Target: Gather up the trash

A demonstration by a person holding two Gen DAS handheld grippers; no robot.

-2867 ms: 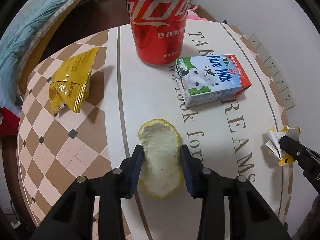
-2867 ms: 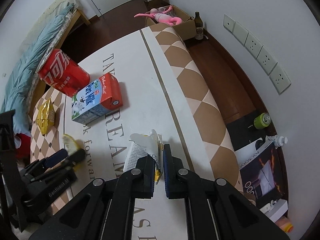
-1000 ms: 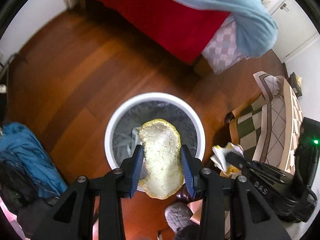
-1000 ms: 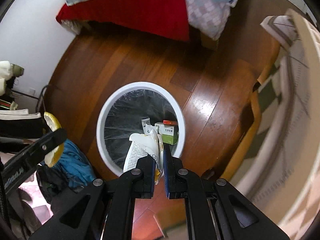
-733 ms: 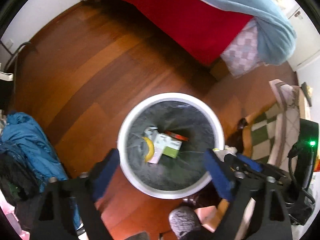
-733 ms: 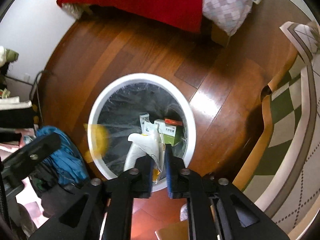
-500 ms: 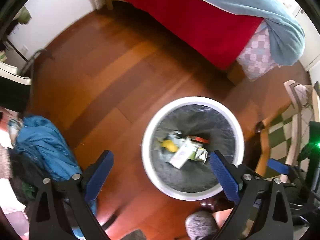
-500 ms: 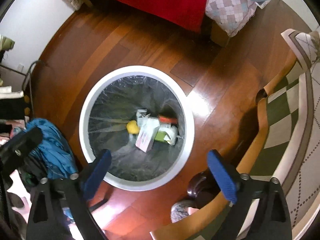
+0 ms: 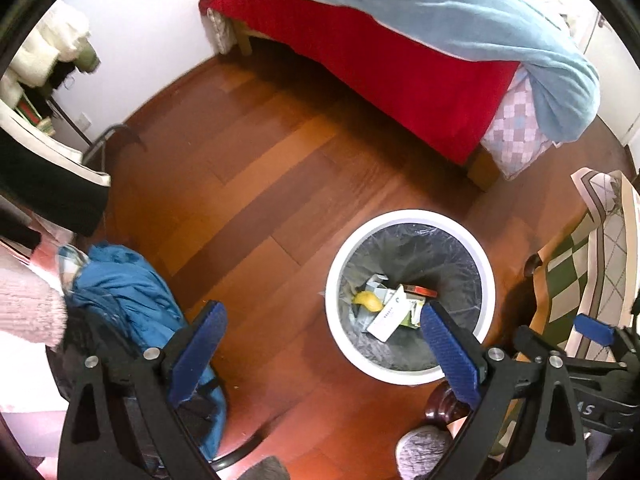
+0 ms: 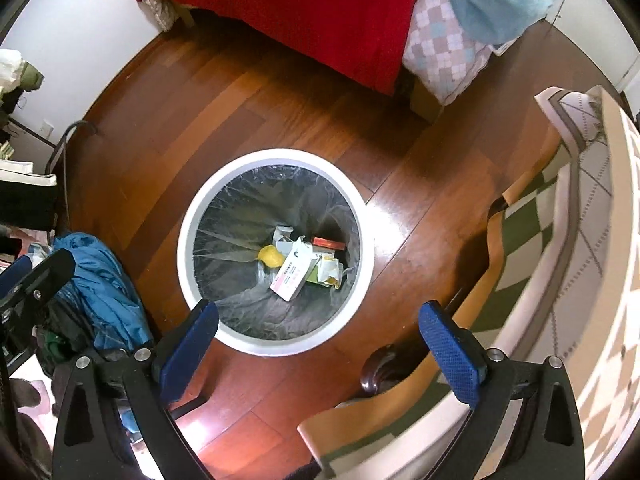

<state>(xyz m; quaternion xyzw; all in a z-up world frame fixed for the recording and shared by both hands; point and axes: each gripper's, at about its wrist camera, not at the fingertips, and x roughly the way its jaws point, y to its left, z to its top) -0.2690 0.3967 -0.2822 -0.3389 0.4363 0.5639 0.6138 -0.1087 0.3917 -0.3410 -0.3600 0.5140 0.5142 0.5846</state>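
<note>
A white trash bin [image 10: 276, 346] lined with a clear bag is seen on the wooden floor; a yellow peel [image 10: 269, 257], a crumpled wrapper [image 10: 330, 272] and small cartons [image 10: 292, 274] lie at its bottom. The right tool [image 10: 318, 340] is held above the bin, spread wide and empty, its jaws just opened. The left tool [image 9: 320, 344], equally wide and empty, is held over the bin's left rim [image 9: 334, 320]. Only the right wrist view shows the wrapper.

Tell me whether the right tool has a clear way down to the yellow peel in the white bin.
Probably yes: the right tool hangs open above the white round bin, and the yellow peel lies uncovered beside a white carton.
</note>
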